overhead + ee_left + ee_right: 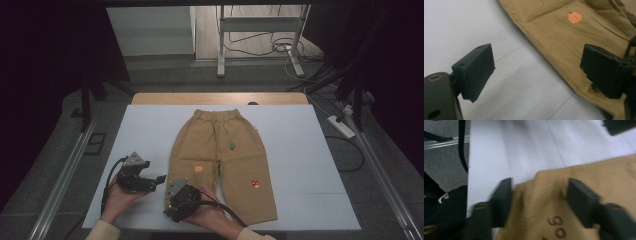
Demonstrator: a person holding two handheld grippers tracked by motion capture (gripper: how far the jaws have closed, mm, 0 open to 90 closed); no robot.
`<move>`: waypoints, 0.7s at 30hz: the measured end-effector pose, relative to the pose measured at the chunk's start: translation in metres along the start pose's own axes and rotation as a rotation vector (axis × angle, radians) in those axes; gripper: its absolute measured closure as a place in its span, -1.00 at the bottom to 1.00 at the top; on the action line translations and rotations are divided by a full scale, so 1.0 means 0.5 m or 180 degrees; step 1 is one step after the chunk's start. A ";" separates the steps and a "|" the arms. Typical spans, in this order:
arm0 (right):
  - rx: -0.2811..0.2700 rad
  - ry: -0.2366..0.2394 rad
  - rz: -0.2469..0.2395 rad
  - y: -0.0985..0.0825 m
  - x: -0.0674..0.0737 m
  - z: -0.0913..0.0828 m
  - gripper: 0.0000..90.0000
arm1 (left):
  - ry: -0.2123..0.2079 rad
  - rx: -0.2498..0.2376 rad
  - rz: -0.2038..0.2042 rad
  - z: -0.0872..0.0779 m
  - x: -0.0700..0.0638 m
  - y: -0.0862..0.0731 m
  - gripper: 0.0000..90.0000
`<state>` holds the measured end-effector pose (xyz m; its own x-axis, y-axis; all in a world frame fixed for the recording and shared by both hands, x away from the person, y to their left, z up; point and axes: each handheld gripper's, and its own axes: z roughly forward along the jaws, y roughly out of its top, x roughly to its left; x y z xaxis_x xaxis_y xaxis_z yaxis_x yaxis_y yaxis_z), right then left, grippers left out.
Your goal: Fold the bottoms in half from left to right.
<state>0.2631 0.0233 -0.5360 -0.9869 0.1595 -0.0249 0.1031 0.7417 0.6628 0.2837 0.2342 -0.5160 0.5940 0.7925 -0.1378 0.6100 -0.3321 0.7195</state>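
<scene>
While the tan trousers (219, 160) lie flat on the white counter (150, 130), both grippers are at the near edge of it. The trousers are spread out in the middle of the counter, with the elastic waistband toward the far edge and the two leg hems toward the near edge. Three small patches are on the front: an orange pumpkin (575, 17) on one leg, a red mushroom (255, 183) on the other leg, and a green patch (233, 146) higher, between them.

The right gripper (539, 195) is at the hem of the leg that carries the pumpkin, close to the near edge of the counter. In the right gripper view, its two black fingers (503, 195) stand on both sides of the hem corner, and the cloth bunches up between them. The fingers are half closed around this cloth. The picture is blurred, so I cannot tell if the pads already press on the fabric or only touch it. Some dark printed marks are on the cloth near the bottom of this view.

The left gripper (536, 72) is just beside the outer seam of the same leg, nearer to the left corner of the near edge. Its fingers (475, 71) are spread wide and hold nothing: one is over the bare white counter, the other over the edge of the tan cloth. In the high view the left gripper (135, 172) sits next to the right one (181, 197), with a black cable trailing from each.
</scene>
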 end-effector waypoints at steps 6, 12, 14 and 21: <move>0.0034 -0.0063 0.0039 -0.007 -0.015 -0.016 0.84 | -0.0002 0.0005 0.0006 0.003 -0.001 0.003 -0.73; -0.0062 -0.0017 0.0051 -0.012 -0.018 -0.027 0.89 | -0.0003 -0.0001 0.0018 0.010 0.000 0.018 -0.73; -0.0094 -0.0004 0.0056 -0.012 -0.019 -0.031 0.90 | -0.0016 -0.0021 0.0001 0.013 0.001 0.025 -0.73; -0.0108 0.0005 0.0033 -0.015 -0.019 -0.036 0.90 | -0.0042 -0.0017 -0.0108 0.023 0.011 0.043 -0.71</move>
<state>0.2697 0.0048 -0.5273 -0.9860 0.1660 -0.0166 0.1092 0.7174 0.6880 0.3061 0.2252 -0.5092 0.5798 0.7966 -0.1711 0.6271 -0.3022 0.7179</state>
